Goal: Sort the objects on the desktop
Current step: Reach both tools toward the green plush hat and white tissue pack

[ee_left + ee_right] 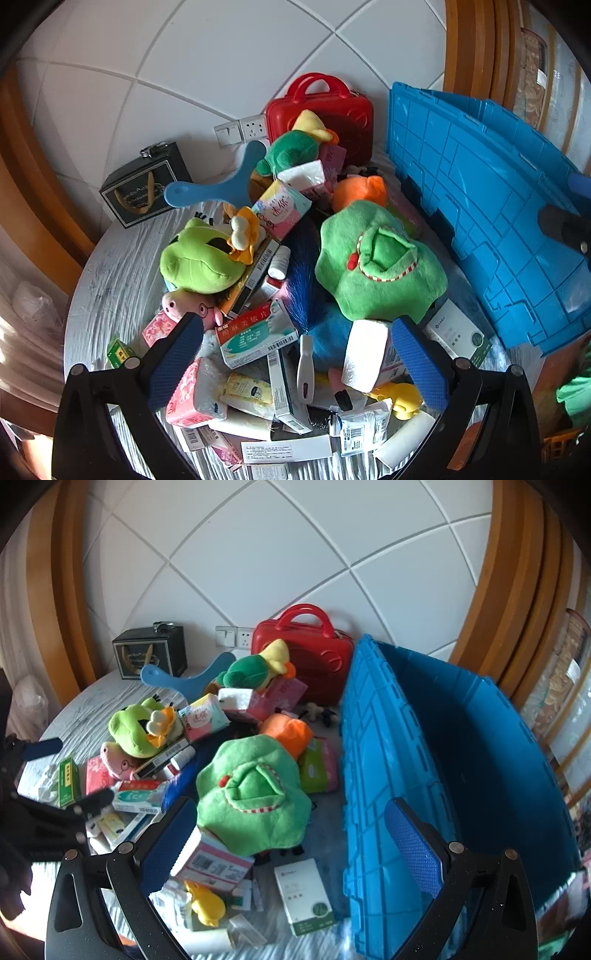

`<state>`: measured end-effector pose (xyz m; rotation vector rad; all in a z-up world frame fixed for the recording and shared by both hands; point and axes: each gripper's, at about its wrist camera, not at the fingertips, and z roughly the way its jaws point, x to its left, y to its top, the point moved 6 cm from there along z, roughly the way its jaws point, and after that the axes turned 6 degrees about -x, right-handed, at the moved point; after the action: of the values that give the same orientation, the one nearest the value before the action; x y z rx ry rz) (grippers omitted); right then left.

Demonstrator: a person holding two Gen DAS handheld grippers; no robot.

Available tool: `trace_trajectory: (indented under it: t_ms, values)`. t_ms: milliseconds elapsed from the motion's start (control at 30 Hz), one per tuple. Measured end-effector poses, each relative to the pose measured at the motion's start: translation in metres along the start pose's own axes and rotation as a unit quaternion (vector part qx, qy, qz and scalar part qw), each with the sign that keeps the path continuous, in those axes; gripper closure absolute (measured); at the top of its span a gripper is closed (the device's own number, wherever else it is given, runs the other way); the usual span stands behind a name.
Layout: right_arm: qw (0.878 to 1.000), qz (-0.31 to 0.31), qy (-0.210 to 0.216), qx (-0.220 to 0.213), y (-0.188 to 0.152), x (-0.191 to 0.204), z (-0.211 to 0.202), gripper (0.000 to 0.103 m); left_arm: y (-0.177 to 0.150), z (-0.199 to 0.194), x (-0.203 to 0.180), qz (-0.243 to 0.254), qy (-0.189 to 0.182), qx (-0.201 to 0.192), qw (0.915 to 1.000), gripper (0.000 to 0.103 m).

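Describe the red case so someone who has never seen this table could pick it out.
Start at the big blue crate on the right of the table. Just left of its far corner, against the white panelled wall, the red case stands upright behind the toy pile, beside a wall socket. It is the only hard, glossy red thing with an arched carry handle.

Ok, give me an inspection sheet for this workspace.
Surface: round table under a pale wrinkled cloth.
Job's things: heap of plush toys, boxes and tissue packs; green plush on top; blue crate at the right, nothing seen inside.
Clutter: red case and black gift bag at the wall; blue paddle on the heap.
Grippers: left claw and right claw both open, holding nothing.
Cables: nothing seen.
Surroundings: white panelled wall, wall socket, wooden frames either side.
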<state>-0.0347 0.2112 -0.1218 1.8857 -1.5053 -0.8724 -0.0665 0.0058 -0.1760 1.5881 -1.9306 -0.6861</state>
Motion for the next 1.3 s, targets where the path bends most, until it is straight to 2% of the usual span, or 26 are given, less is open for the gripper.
trace_trajectory:
  t_ms: [167,333,400,633,833,867,933,1033,1300]
  values:
    - [1.000,-0.011,0.008,0.021,-0.012,0.005,0.042,0.000,-0.030,0.040,-0.018,0.016,-0.046,0.029,0.9984,0.000]
    - [0.998,-0.016,0.009,0.053,-0.030,0.007,0.080,0.000,-0.050,0.071,-0.055,0.062,-0.108,0.039,0.9915,0.000]
    - [0.998,-0.020,0.009,0.061,-0.035,0.007,0.090,0.000,-0.061,0.089,-0.065,0.072,-0.114,0.058,0.9892,0.000]
    - [0.995,-0.041,0.004,0.095,-0.052,0.011,0.120,0.000,-0.083,0.134,-0.084,0.063,-0.136,0.094,0.9842,0.000]
    - [0.992,-0.057,-0.001,0.115,-0.064,0.011,0.129,0.000,-0.096,0.160,-0.095,0.072,-0.115,0.096,0.9860,0.001]
    - [0.991,-0.057,-0.001,0.120,-0.066,0.011,0.131,0.000,-0.098,0.160,-0.095,0.071,-0.112,0.093,0.9868,0.004]
    - [0.991,-0.050,-0.002,0.125,-0.068,0.010,0.137,0.000,-0.097,0.155,-0.095,0.072,-0.117,0.083,0.9870,0.029]
    - [0.991,-0.046,-0.004,0.126,-0.066,0.009,0.144,0.000,-0.095,0.143,-0.091,0.065,-0.138,0.076,0.9854,0.043]
    - [0.991,-0.042,0.019,0.123,-0.062,0.023,0.177,0.000,-0.085,0.100,-0.044,0.003,-0.170,0.054,0.9840,0.045]
